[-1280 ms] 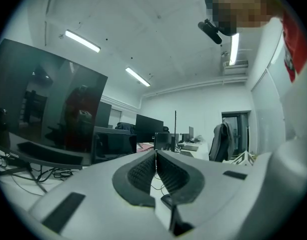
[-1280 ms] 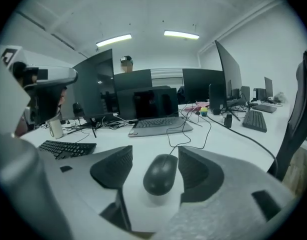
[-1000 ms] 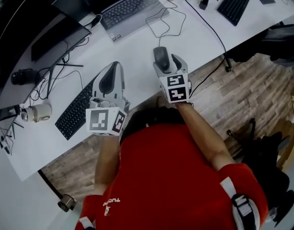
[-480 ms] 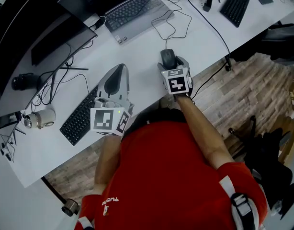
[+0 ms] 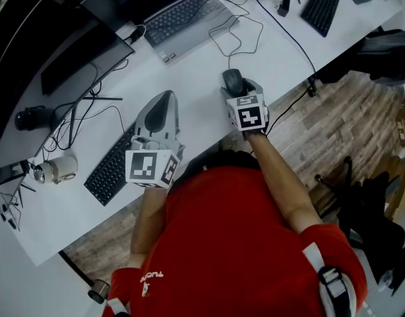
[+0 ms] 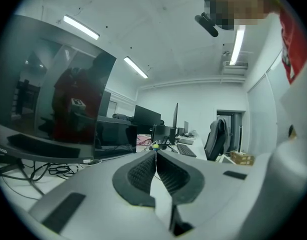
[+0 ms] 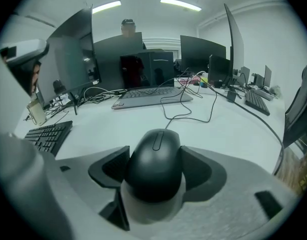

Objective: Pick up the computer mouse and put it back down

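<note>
A black wired computer mouse (image 5: 231,78) (image 7: 154,149) lies on the white desk (image 5: 189,78) near its front edge. My right gripper (image 5: 237,86) (image 7: 154,159) tilts down over it, and its dark pads (image 7: 111,168) press on the mouse's two sides. Those jaws have just been closing with the mouse between them. The mouse's cable (image 5: 237,28) loops back toward the laptop. My left gripper (image 5: 164,99) (image 6: 155,154) hovers level over the desk to the left, its pads (image 6: 141,173) together and nothing between them.
A black keyboard (image 5: 113,164) lies left of the left gripper, with a metal mug (image 5: 54,167) beyond it. At the back stand a grey laptop (image 5: 183,15) and a dark monitor (image 5: 77,51). A second keyboard (image 5: 319,5) is at the far right. Wooden floor lies past the desk edge.
The right gripper has come down to the desk with the mouse between its jaws. The left gripper has shifted a little and sunk slightly.
</note>
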Motion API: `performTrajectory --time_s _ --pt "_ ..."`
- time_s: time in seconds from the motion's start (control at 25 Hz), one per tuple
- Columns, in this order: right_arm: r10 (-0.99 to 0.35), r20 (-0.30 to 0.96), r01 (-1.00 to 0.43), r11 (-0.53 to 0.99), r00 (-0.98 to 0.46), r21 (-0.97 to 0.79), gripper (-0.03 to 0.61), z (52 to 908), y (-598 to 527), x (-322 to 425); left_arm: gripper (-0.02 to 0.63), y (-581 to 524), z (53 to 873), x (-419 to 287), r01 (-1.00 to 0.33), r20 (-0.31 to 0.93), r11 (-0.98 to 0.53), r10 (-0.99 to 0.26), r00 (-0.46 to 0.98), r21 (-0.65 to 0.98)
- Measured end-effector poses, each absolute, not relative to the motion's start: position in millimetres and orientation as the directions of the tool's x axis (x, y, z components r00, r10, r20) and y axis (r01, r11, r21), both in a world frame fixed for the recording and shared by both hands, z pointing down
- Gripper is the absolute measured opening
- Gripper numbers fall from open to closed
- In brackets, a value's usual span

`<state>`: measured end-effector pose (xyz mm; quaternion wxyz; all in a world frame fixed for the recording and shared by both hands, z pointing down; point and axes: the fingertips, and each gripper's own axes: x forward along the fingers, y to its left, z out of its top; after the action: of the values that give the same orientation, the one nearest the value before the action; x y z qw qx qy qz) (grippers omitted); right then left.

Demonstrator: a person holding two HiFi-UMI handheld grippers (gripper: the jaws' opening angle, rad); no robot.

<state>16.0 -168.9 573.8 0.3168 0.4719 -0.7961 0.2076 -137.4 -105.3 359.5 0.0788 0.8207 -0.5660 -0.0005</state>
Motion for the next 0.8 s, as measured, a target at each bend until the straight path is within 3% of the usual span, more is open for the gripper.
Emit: performTrajectory --time_s 0.36,0.8 --pt "-0.661 0.632 -0.878 0.473 -0.405 -0.068 0.319 537 -164 18 0.011 -105 362 -136 -0.921 0.071 -0.367 -0.923 0.377 0.129" --pt "-0.721 0.460 -0.841 0.526 -0.518 -0.123 0.319 423 -158 16 0.011 -105 355 -137 -0.920 0.063 -0.369 -0.923 0.379 0.133"
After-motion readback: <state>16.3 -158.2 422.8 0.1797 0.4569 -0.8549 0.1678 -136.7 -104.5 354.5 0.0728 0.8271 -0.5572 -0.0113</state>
